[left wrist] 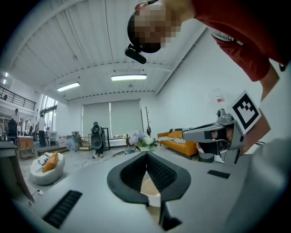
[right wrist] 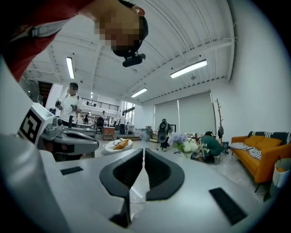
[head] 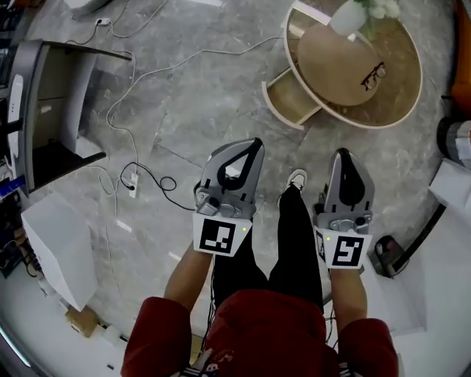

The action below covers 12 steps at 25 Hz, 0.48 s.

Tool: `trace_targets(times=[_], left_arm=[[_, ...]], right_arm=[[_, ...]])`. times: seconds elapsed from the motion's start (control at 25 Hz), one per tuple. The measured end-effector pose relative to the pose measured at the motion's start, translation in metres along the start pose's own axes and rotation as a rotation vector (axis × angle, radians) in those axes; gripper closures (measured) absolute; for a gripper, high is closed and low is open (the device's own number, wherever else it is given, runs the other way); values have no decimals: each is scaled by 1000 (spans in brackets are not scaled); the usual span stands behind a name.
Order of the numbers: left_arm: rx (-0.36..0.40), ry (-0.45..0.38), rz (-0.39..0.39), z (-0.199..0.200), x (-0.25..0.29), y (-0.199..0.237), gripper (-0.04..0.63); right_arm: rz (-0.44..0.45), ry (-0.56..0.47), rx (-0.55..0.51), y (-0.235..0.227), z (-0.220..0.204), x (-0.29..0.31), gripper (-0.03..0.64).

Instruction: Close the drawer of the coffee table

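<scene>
The round wooden coffee table [head: 409, 94] stands at the upper right of the head view. Its curved drawer [head: 288, 99] is pulled out toward the lower left. Black glasses [head: 374, 75] and a white vase of flowers [head: 352, 15] rest on top. My left gripper [head: 253, 144] and right gripper [head: 343, 153] hang over the floor in front of my legs, well short of the drawer. In the left gripper view the left gripper [left wrist: 146, 154] has its jaws together and holds nothing. The right gripper [right wrist: 144, 151] shows only a thin slit between its jaws and is empty too.
Cables and a power strip [head: 133, 182] trail across the grey marble floor on the left. A dark open cabinet [head: 44, 110] and a white box [head: 62, 250] stand at the left edge. An orange sofa [right wrist: 259, 150] and a crouching person in green [right wrist: 211, 148] are beyond.
</scene>
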<state>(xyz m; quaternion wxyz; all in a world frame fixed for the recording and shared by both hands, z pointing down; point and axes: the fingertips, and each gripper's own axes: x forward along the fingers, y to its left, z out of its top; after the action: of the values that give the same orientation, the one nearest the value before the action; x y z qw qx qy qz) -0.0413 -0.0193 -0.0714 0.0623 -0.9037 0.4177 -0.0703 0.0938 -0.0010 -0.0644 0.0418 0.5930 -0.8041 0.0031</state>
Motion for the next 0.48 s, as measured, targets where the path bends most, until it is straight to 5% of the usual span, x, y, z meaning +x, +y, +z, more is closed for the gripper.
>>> trace_targets(times=[0.48], left_arm=[[17,31,-43,-322,22,-54,581]], right_arm=[[62,60,-6,38,-325,26,589]])
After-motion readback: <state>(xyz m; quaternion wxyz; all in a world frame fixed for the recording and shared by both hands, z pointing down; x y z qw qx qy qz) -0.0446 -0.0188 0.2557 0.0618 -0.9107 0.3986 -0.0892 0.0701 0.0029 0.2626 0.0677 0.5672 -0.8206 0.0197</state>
